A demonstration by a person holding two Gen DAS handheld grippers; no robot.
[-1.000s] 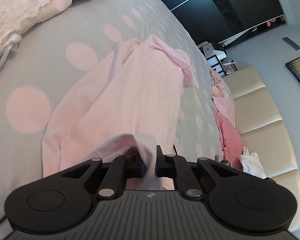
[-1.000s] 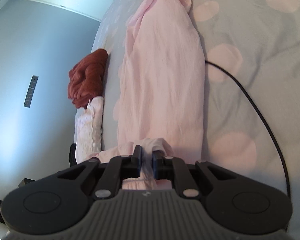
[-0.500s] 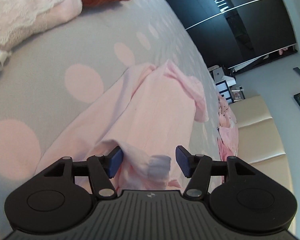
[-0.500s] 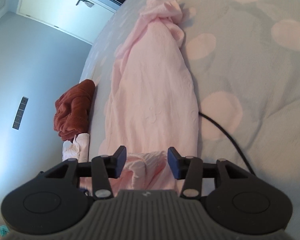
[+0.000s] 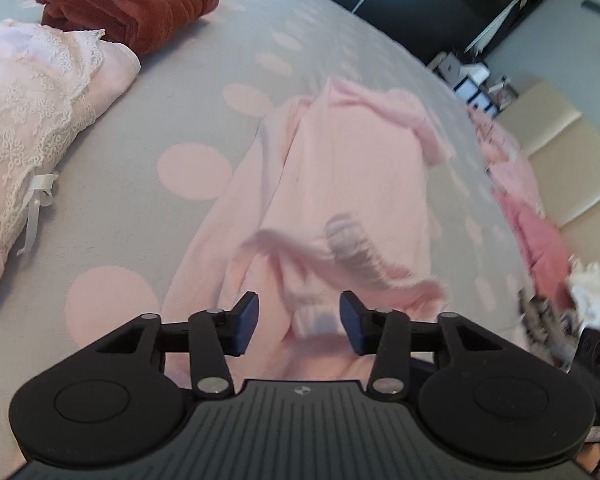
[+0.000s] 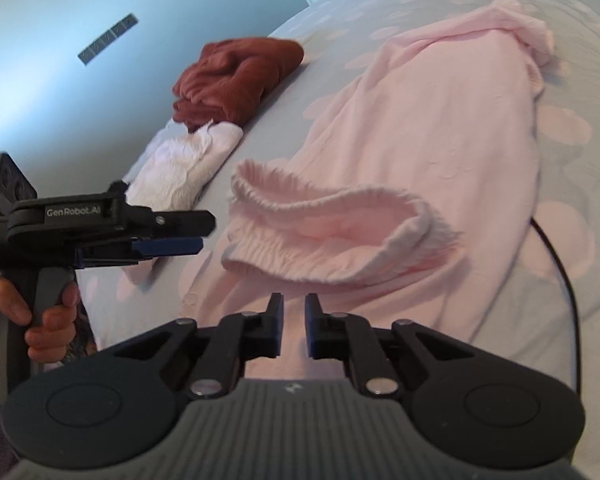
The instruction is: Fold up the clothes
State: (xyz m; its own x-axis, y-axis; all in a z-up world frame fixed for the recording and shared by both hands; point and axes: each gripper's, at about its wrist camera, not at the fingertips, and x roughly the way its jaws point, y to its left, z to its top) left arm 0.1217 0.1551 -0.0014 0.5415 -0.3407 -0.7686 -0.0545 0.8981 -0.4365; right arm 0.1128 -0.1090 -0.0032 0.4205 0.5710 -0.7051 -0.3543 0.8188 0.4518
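Left wrist: left gripper [image 5: 298,322] hovering with jaws spread, empty, over pink garment [image 5: 340,176] lying lengthwise on spotted bedspread [image 5: 140,128].

Right wrist: right gripper [image 6: 294,330] nearly closed, holding nothing; elastic waistband [image 6: 324,236] flopped over, wanting flattening.

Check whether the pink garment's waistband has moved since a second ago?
Yes. The waistband has dropped out of both tools and now lies folded onto the pink garment, nearer the rust-red pile.
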